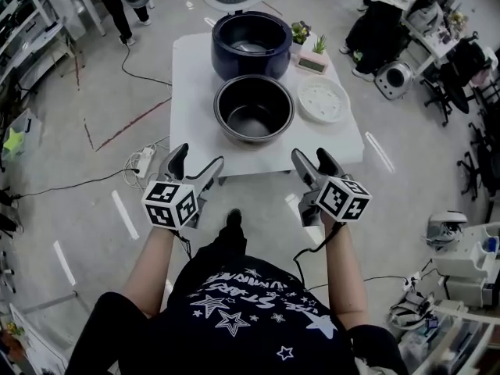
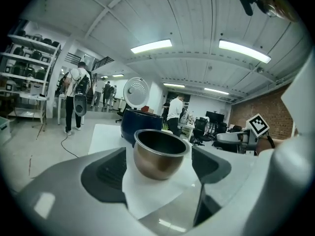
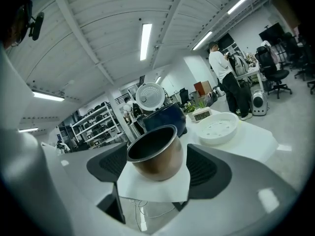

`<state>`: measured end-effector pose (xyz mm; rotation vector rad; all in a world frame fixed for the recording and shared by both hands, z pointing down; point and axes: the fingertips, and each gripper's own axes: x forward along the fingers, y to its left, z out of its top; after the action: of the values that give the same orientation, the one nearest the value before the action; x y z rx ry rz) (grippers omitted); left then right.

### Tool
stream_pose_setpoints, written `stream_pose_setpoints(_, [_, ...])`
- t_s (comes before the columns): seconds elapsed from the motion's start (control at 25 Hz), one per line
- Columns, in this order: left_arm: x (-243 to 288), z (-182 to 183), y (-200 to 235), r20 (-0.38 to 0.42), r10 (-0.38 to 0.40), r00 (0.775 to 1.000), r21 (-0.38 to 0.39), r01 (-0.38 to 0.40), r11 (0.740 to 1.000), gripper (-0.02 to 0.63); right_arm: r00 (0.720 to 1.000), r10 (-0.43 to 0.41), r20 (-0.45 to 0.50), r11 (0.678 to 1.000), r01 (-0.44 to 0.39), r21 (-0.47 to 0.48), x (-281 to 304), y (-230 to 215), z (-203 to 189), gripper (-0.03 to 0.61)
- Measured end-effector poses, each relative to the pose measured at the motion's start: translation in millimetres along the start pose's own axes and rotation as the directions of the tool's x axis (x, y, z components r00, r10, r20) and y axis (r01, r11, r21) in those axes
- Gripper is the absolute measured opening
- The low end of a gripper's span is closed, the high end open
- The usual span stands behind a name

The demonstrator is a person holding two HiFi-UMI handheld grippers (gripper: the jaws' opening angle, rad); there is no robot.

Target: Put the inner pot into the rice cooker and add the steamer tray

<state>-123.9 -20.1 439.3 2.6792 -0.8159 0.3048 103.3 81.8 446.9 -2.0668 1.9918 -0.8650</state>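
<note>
The inner pot (image 1: 254,109) stands upright, mouth up and empty, near the front edge of the white tabletop (image 1: 191,92). It lies straight ahead of the person, on the midline between the two hands. The left gripper (image 1: 197,158) and the right gripper (image 1: 312,156) are held side by side out over the floor, short of the tabletop's near edge and well apart from the pot. Both have their jaws spread wide with nothing in them. Each gripper view frames the pot between its jaws, but only as something farther off. No pad touches it.

Neither hand looks closer than the other: the pot sits a little to the right of the left gripper's line and a little to the left of the right gripper's. Being round, it has no long side to line up with, so to my eye a two-sided lift would mean each gripper taking the rim on its own side.

The dark blue rice cooker (image 1: 251,45) stands directly behind the pot, just beside it, its lid thrown open and its well bare. So the carry I would expect is short: up, away from the person, and down. The white steamer tray (image 1: 323,98) lies flat to the right of the pot, plainly nearer the right gripper.
</note>
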Motion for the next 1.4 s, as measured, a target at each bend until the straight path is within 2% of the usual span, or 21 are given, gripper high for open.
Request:
stream_pose_setpoints(0.2, [30.7,17.8,24.2,0.023,0.001,1.0,-0.054,0.0,0.999,0.415,1.0,-0.003,-0.009,1.0,0.003,0.02,50.3,-10.2,26.5,0.385])
stream_pose_setpoints(0.36, [47.6,20.9,38.5,0.021,-0.006,1.0,-0.085,0.007,0.996,0.41,0.998,-0.036,-0.042,0.999,0.036,0.004,83.7,-18.5,38.7,0.352])
stream_pose_setpoints(0.6, [66.5,21.0,56.6,-0.008,-0.021,1.0,-0.098,0.02,0.995,0.41,0.985,-0.109,-0.135,0.994,0.106,-0.03,126.5,-34.5,37.0,0.318])
stream_pose_setpoints(0.92, [80.4,19.0,77.9,-0.038,-0.047,0.998,-0.133,0.041,0.99,0.408,0.95,-0.213,-0.227,0.977,0.2,-0.08,161.7,-57.2,27.9,0.282])
stream_pose_setpoints(1.16, [96.1,16.4,84.5,-0.05,-0.082,0.995,-0.154,0.073,0.985,0.403,0.925,-0.247,-0.288,0.967,0.216,-0.134,173.8,-65.8,18.7,0.208])
stream_pose_setpoints(1.4, [105.5,14.3,80.8,-0.061,-0.101,0.993,-0.18,0.088,0.98,0.403,0.922,-0.247,-0.296,0.965,0.207,-0.162,174.3,-66.4,14.0,0.118])
